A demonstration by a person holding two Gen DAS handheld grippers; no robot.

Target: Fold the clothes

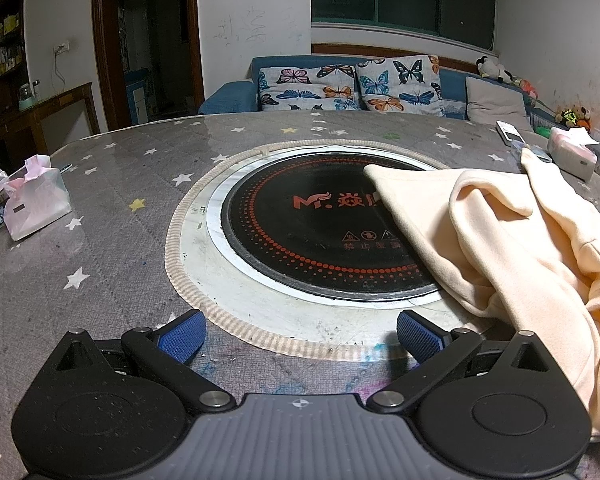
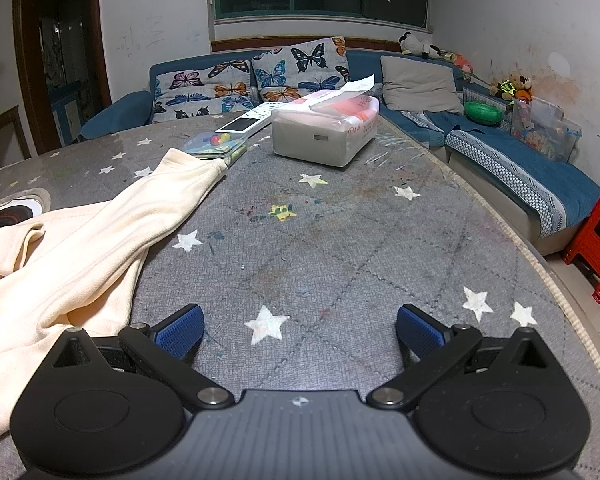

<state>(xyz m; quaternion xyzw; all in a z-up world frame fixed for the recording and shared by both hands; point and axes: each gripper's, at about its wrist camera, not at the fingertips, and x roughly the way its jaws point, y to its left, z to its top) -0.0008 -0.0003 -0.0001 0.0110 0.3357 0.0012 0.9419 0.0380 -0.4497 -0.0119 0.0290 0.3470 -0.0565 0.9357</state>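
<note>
A cream fleece garment [image 1: 512, 248] lies crumpled on the grey star-patterned table [image 1: 112, 216], partly over the round black hotplate [image 1: 320, 236]. It also shows in the right wrist view [image 2: 80, 256], with one sleeve stretched toward the far side. My left gripper [image 1: 298, 334] is open and empty, low over the table, with the garment just right of its right finger. My right gripper [image 2: 298, 330] is open and empty over bare table [image 2: 340, 240], with the garment to its left.
A tissue pack [image 1: 36, 204] lies at the far left. A larger tissue pack [image 2: 326, 128], a white remote [image 2: 246, 122] and a small plastic case [image 2: 216, 148] sit at the far side. A blue sofa [image 2: 500, 152] runs behind and right; a red stool [image 2: 598, 240] stands beyond the table edge.
</note>
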